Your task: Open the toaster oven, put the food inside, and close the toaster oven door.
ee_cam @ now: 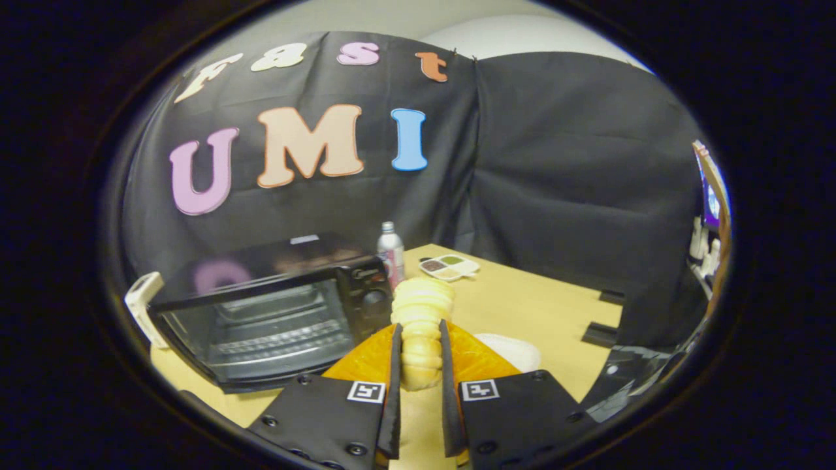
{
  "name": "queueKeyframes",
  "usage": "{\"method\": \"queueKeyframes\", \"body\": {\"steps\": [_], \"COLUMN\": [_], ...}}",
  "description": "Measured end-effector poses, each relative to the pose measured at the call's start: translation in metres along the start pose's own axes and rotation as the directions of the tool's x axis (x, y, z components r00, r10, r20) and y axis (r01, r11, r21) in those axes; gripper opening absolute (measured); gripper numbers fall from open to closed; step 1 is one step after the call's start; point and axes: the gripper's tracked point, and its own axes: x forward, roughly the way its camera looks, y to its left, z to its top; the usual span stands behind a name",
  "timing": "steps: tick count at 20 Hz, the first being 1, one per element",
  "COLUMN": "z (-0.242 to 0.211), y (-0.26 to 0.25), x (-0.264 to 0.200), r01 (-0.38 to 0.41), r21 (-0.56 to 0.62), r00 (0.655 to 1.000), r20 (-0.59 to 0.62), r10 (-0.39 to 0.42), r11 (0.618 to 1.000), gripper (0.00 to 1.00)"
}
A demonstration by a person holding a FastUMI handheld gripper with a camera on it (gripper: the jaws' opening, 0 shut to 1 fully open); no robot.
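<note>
Gripper (418,349), fingers closed on the ridged pastry (421,326) held lengthwise at lower centre; the open toaster oven (274,313) lies immediately to its left.

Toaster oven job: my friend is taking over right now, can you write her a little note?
Tongs: shut on the food, a pale ridged pastry held up off the wooden table.
Toaster oven: just ahead of the tongs, off to one side, with its door swung open and the rack showing.
Also on the table: a bottle beside the oven, a small sectioned tray beyond it.
Done: door opened, food picked up.
Left: put the food inside, let go, close the door.
</note>
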Motion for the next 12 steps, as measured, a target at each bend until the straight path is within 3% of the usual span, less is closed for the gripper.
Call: {"method": "queueKeyframes", "body": {"steps": [7, 12], "z": [-0.023, -0.041], "y": [0.064, 0.104], "x": [-0.009, -0.001], "r01": [-0.113, -0.139], "r21": [0.220, 0.319], "r00": [0.989, 0.976], "r20": [-0.065, -0.118], "r10": [0.130, 0.185], "r11": [0.969, 0.937], "gripper": [0.28, 0.28]}}
